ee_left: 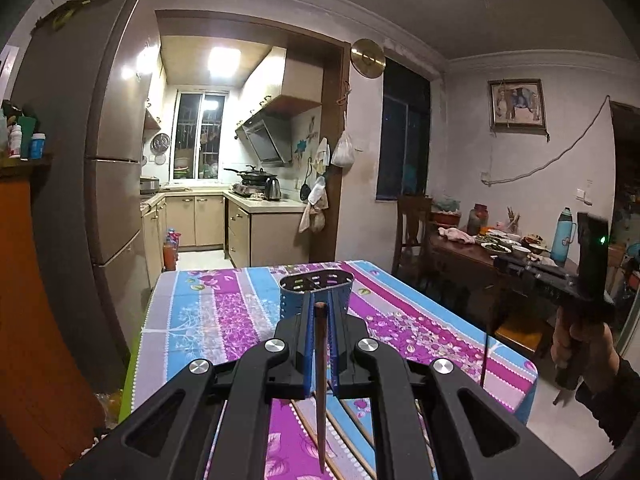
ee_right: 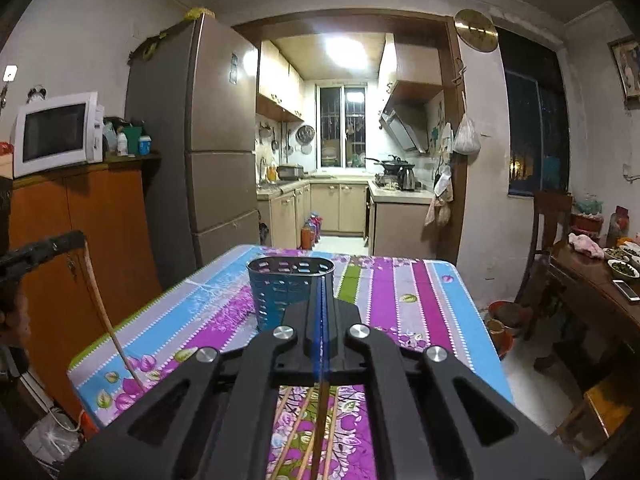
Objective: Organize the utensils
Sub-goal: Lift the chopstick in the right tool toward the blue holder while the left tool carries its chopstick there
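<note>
Between the left gripper's (ee_left: 319,312) clenched fingers stands one dark wooden chopstick (ee_left: 320,380); the right gripper (ee_right: 322,292) pinches another (ee_right: 320,420). Beyond both fingertips, the blue perforated utensil holder (ee_left: 316,296) looks empty; several pale chopsticks (ee_right: 296,432) lie beneath, so sorting seems barely begun.

Both fisheye views sit low over the near end of the desk (ee_left: 192,320), each looking forward along its own tongs toward the kitchen doorway. The left wrist view faces the blue utensil holder (ee_left: 316,294) head-on from close by, with the right tongs (ee_left: 520,268) raised at its right edge. The right wrist view looks from further right, with the utensil holder (ee_right: 291,292) slightly left of centre. Both share the desk, holder, refrigerator (ee_right: 212,140) and kitchen.
</note>
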The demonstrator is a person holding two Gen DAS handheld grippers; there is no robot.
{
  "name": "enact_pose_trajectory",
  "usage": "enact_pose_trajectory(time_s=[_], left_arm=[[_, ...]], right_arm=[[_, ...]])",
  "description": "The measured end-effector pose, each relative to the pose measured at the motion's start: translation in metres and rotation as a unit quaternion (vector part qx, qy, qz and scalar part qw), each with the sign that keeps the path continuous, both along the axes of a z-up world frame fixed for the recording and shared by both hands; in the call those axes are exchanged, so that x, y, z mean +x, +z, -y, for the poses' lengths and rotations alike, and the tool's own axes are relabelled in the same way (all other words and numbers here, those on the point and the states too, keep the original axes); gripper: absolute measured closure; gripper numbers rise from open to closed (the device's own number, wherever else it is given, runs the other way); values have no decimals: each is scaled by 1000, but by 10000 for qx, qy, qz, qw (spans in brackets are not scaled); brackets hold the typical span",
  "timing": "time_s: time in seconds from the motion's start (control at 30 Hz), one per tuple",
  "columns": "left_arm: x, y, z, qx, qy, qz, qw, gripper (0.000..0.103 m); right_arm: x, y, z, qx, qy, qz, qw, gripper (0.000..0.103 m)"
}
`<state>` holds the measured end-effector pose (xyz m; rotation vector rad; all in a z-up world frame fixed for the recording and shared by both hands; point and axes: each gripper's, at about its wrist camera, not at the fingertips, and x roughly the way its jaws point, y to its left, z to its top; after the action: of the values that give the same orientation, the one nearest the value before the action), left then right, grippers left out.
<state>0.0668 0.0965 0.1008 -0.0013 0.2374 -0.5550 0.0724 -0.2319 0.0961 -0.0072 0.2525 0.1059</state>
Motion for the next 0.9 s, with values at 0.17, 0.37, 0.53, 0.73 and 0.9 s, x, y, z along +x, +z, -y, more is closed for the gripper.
enact_pose_trajectory(time_s=[0.17,0.37,0.53,0.73,0.9], left_arm=[[17,-15,10,-73,121,-149,9998,95],[29,-25,20,-107,261,-200,9994,95],[35,-28,13,-228,509,-204,9982,95],[40,-28,5,-258,612,-269,9974,95],[36,-27,6,-220,606,-187,9977,95]], right_arm=[[38,-40,10,-107,-40,-687,9976,103],[78,-73,25,-180,410,-1586,9863,103],[133,-101,33,172,730,-2484,9657,103],[161,-138,62,1515,1249,-3349,9216,63],[176,-173,78,2927,560,-3847,8736,63]])
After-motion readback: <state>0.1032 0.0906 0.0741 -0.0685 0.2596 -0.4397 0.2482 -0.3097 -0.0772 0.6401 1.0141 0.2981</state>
